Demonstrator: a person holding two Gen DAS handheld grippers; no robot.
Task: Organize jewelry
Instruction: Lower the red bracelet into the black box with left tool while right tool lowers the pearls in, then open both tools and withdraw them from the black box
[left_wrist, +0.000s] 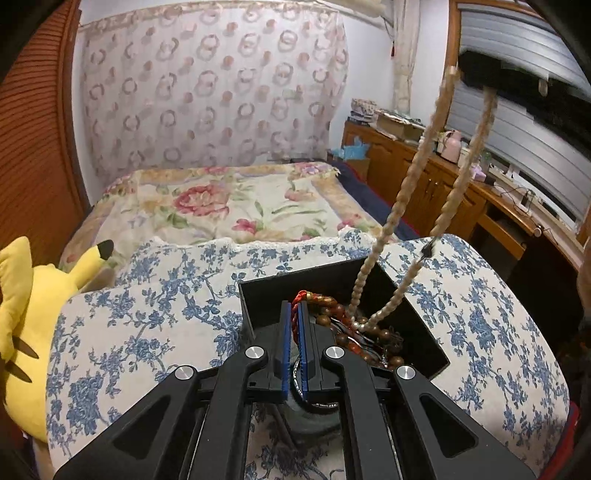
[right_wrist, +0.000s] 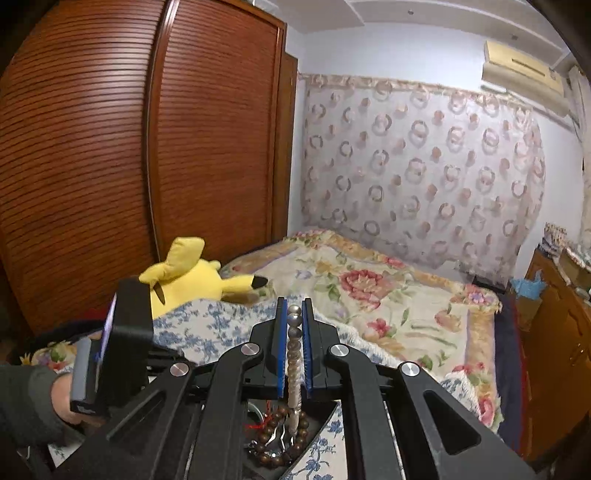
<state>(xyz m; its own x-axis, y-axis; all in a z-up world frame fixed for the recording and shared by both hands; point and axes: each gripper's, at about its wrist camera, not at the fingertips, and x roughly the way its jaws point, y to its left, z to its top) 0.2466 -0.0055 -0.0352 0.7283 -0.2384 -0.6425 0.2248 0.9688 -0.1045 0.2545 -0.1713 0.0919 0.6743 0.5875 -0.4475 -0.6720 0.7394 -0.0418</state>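
**Op:** Two grippers in my feeds, both closed down on jewelry. My left gripper (left_wrist: 294, 332) has its blue pads nearly together with a red cord (left_wrist: 295, 321) pinched between them, right over the near edge of the black box (left_wrist: 332, 275).

**Desk:** And your right one?

**Op:** My right gripper (right_wrist: 294, 332) is clamped on a pearl strand (right_wrist: 294, 347); the beads run up between the pads and poke out past the fingertips. The rest of that strand drops below the gripper toward the box, where I see a brown bead bracelet (right_wrist: 280, 439) lying inside.

**Desk:** Where does the strand sit from the left side?

**Op:** From the left wrist it shows as two pale lines (left_wrist: 399, 206) rising out of the box toward the upper right, so it is lifted but its lower end is still among the other pieces. I cannot tell if it is tangled with them.

**Desk:** What is in the box?

**Op:** More brown beads (left_wrist: 384, 334) and something reddish, heaped just beyond my left fingertips. The box rests on a blue floral cloth (left_wrist: 155, 314).

**Desk:** Farther out?

**Op:** Left of the cloth, a yellow plush toy (left_wrist: 29, 317). Beyond it, a bed with a flowered cover (left_wrist: 236, 206), then a patterned curtain (left_wrist: 214, 92). Wooden cabinets (left_wrist: 424, 177) run along the right, and a slatted wardrobe (right_wrist: 110, 147) shows in the right wrist view
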